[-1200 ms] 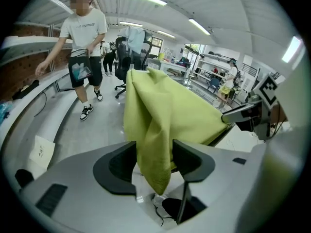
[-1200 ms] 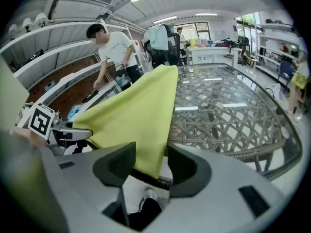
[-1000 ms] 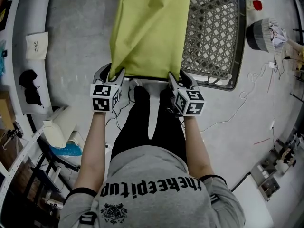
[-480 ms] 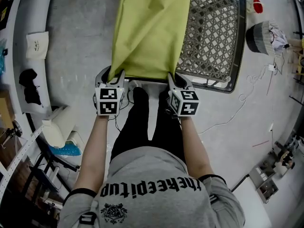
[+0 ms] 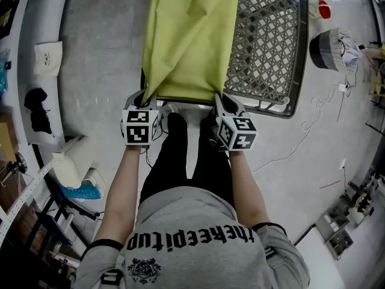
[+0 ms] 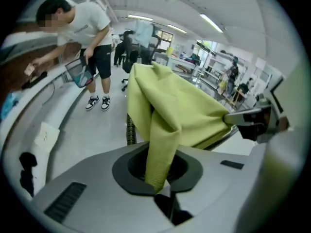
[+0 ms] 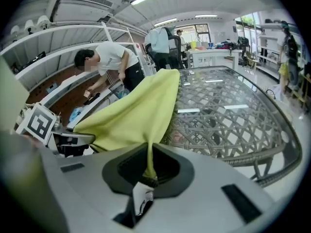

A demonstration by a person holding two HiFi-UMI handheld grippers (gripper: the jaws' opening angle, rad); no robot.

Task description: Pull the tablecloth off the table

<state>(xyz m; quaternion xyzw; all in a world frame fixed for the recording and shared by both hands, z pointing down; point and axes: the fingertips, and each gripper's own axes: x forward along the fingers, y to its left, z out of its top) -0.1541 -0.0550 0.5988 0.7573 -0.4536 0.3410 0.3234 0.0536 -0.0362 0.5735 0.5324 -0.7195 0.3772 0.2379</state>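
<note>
Over the grey floor (image 5: 102, 53), the lattice desk (image 5: 271, 47) carries the green tablecloth (image 5: 189, 35), near corners clenched in left claw (image 5: 146, 97) and right claw (image 5: 225, 101), jaws just closed, so pull back evenly, both together.

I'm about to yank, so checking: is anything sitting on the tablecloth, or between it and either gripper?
Nothing visible. The left gripper and right gripper have just closed on the near corners of the tablecloth, pinching it. No object rests on it or on the part of the lattice table that shows.
</note>
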